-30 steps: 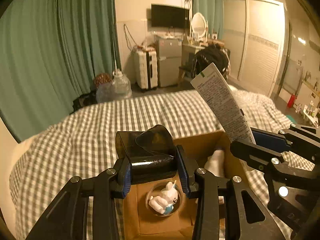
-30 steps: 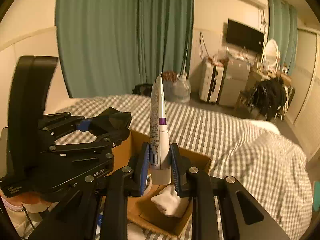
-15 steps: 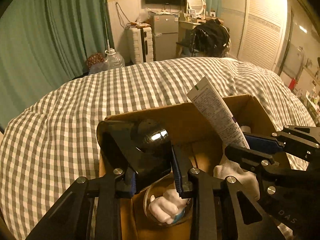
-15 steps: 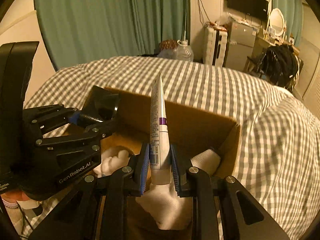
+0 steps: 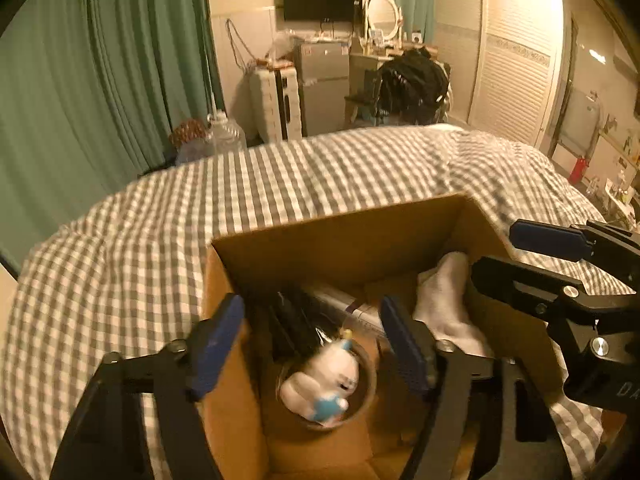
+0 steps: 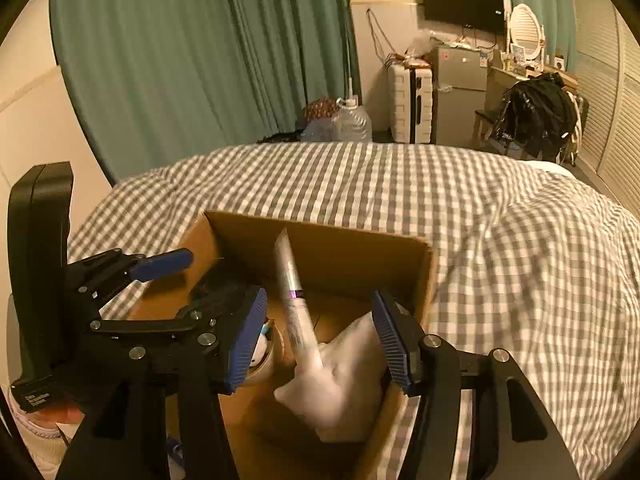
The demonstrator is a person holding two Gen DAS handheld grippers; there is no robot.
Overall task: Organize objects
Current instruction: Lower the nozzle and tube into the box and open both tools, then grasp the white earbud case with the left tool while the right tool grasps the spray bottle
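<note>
A cardboard box sits on the checked bed. My left gripper is open above its left part; a dark plastic case lies in the box below it, beside a white bunny toy in a round dish. My right gripper is open over the box's right part. A white tube with a purple band leans free between its fingers, resting on a white cloth. The tube also shows in the left wrist view.
The checked bedcover surrounds the box. Green curtains, a suitcase, a small fridge, a water jug and a chair with a black bag stand beyond the bed.
Both grippers opened. The left let go of the dark case, which dropped into the box. The right let go of the tube, which now leans loose inside the box.
</note>
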